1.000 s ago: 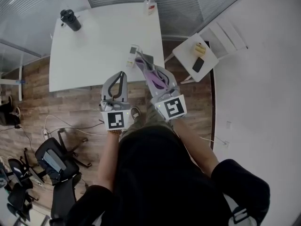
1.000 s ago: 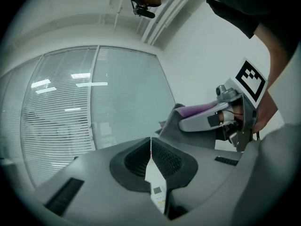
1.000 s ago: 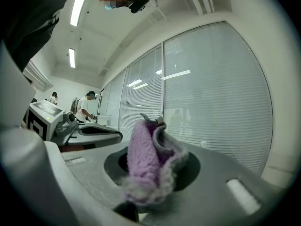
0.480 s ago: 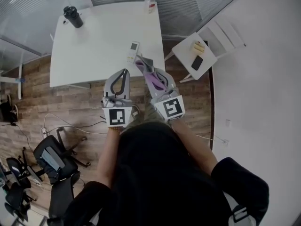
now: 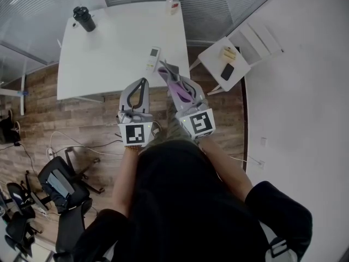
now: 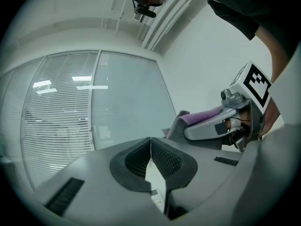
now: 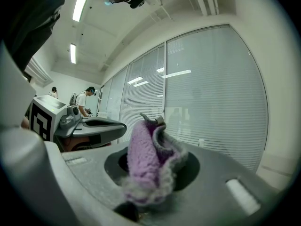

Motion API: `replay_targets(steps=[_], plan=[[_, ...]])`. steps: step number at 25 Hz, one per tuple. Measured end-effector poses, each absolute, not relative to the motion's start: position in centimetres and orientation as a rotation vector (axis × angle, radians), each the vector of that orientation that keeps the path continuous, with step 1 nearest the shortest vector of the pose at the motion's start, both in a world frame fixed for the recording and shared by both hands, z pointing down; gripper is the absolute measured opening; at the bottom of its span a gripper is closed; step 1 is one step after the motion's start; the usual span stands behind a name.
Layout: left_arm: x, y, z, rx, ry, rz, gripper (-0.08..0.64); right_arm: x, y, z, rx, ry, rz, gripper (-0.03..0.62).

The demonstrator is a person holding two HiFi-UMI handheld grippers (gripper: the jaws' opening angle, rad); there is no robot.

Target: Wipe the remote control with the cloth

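Note:
The white remote control (image 5: 154,58) lies near the front edge of the white table (image 5: 109,48). My right gripper (image 5: 167,73) is shut on a purple and grey cloth (image 5: 174,81), whose tip hangs just short of the remote, to its right. In the right gripper view the cloth (image 7: 148,157) bulges out between the jaws of my right gripper (image 7: 150,149). My left gripper (image 5: 143,83) is shut and holds nothing, in front of the table edge; its pads (image 6: 162,157) meet, and a bit of the remote (image 6: 157,200) shows below them.
A black bottle (image 5: 83,18) stands at the table's far left corner, a pump bottle (image 5: 173,1) at its far edge. A small white side table (image 5: 215,56) to the right carries a phone (image 5: 227,71) and a yellow item (image 5: 231,54). Office chairs (image 5: 60,184) stand at the lower left.
The remote lies slightly farther from the cloth's tip than a second ago. Both grippers have shifted only a little, and the cloth stays gripped.

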State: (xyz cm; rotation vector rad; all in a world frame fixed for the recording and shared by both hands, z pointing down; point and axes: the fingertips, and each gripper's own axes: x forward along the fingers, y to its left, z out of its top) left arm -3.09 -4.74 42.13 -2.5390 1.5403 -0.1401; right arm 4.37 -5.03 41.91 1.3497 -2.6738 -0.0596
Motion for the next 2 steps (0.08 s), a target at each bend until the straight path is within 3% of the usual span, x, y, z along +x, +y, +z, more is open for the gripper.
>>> replay_targets(steps=[2], plan=[[-3.1,-4.52,41.81,-2.537,1.539,-0.13,0.002,4.35,-4.91,41.83,1.35,-2.674,-0.061,0.06]])
